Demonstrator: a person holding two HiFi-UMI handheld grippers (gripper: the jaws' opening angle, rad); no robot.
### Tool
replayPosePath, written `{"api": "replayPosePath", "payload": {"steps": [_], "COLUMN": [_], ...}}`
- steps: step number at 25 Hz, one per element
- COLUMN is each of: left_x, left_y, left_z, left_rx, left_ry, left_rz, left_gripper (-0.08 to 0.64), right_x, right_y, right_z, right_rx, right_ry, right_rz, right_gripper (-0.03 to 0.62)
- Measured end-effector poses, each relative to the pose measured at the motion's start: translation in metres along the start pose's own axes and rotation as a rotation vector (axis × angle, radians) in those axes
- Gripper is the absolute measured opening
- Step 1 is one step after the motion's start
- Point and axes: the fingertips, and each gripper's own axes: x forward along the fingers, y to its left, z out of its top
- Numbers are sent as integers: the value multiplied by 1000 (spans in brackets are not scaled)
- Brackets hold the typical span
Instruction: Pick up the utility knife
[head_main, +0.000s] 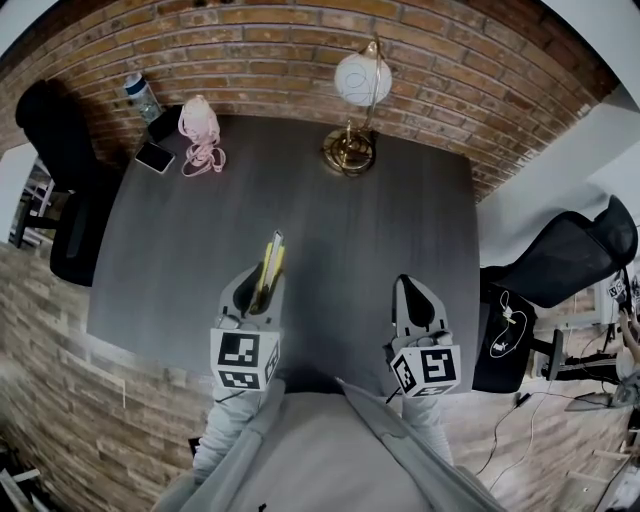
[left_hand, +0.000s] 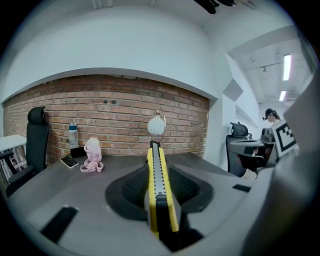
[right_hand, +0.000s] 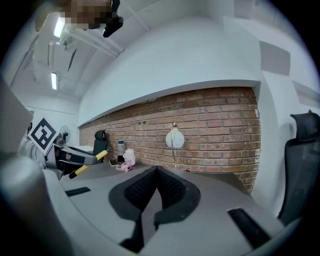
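A yellow and black utility knife (head_main: 269, 267) is clamped between the jaws of my left gripper (head_main: 262, 282), above the near part of the dark table (head_main: 300, 220). In the left gripper view the knife (left_hand: 159, 187) stands on edge between the ribbed pads, its tip pointing toward the brick wall. My right gripper (head_main: 413, 298) hovers over the table's near right part, its jaws pressed together with nothing between them (right_hand: 156, 187). From the right gripper view the left gripper (right_hand: 65, 157) shows at the left with the knife (right_hand: 89, 163) sticking out of it.
At the table's far side stand a brass lamp with a white globe (head_main: 357, 100), a pink bundle (head_main: 201, 130), a phone (head_main: 154, 157) and a water bottle (head_main: 141, 96). A black office chair (head_main: 60, 180) sits to the left, another chair (head_main: 565, 255) to the right.
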Motion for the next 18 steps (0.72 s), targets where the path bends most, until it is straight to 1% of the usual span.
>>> {"api": "replayPosePath", "payload": {"steps": [18], "left_x": [6], "left_y": [-5], "left_z": [4], "left_rx": [-1], "left_ry": [-4], "left_rz": [-5], "left_gripper": [132], "right_x": [2], "right_y": [-4], "right_z": [2], "right_rx": [4], "right_ry": [-7], "right_rz": [8], "right_gripper": [15]}}
